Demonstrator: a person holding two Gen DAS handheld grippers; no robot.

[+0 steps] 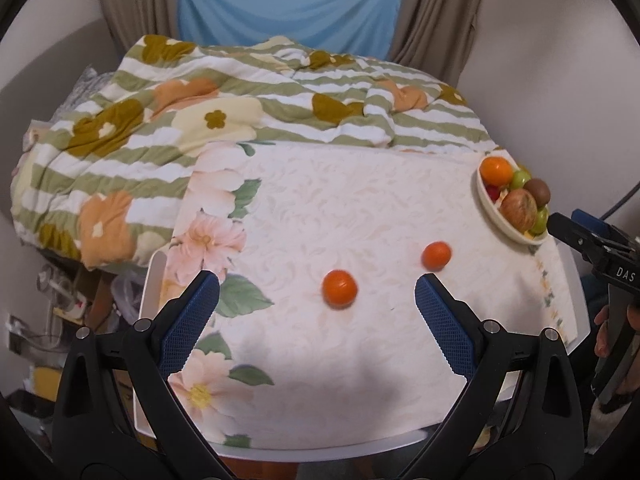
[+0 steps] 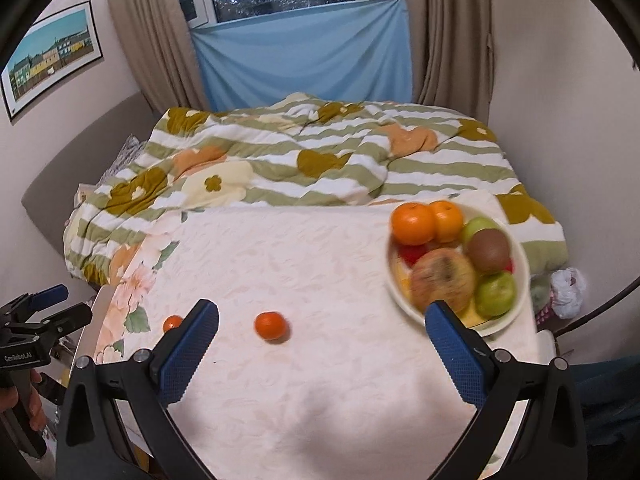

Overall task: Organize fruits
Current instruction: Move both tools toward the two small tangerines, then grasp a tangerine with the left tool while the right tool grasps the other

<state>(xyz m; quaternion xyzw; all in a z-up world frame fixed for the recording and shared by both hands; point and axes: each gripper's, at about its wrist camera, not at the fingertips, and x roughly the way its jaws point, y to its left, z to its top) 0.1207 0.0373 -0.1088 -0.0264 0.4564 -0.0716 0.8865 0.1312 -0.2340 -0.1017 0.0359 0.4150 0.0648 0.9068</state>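
Two small tangerines lie loose on the floral tablecloth: one (image 1: pixel 339 288) between my left gripper's fingers and a little ahead, another (image 1: pixel 436 255) further right. In the right wrist view they show as one tangerine (image 2: pixel 271 325) ahead and one (image 2: pixel 172 323) partly behind the left finger. A white bowl (image 2: pixel 520 256) at the table's right holds oranges (image 2: pixel 414 223), a brownish apple (image 2: pixel 442 278), a kiwi (image 2: pixel 489 250) and green apples (image 2: pixel 495 294); it also shows in the left wrist view (image 1: pixel 489 199). My left gripper (image 1: pixel 317 292) is open and empty. My right gripper (image 2: pixel 322 320) is open and empty.
The table (image 1: pixel 360 208) is covered by a cream floral cloth and butts against a bed with a striped flowered quilt (image 1: pixel 224 92). Clutter stands on the floor at the left (image 1: pixel 60 292). Curtains and a blue sheet hang behind (image 2: pixel 304 48).
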